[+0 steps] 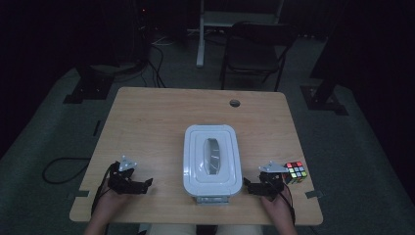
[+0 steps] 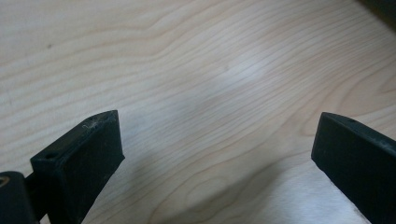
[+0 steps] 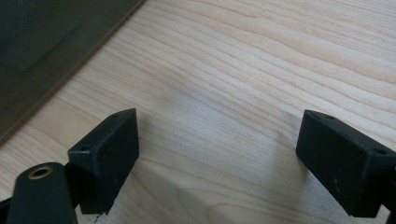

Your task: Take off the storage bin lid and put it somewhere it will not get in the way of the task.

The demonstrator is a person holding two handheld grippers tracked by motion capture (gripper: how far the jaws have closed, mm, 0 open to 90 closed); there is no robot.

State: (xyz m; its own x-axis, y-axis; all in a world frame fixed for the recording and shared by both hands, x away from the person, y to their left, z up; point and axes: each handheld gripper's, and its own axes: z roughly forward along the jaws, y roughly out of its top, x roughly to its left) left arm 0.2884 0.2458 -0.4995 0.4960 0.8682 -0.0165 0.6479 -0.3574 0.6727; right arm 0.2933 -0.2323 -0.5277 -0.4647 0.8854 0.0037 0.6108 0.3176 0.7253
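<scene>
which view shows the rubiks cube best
The high view: the cube sits whole on the table near the right edge, just beside the right gripper, coloured faces clear. The two gripper views look down on bare wood between open jaws and give nothing of it.

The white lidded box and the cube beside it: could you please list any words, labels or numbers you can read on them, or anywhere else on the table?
None can be read.
White box: plain lid, no legible print.
Colour cube: coloured squares, no lettering.
Table: bare wood grain, no markings.
</scene>
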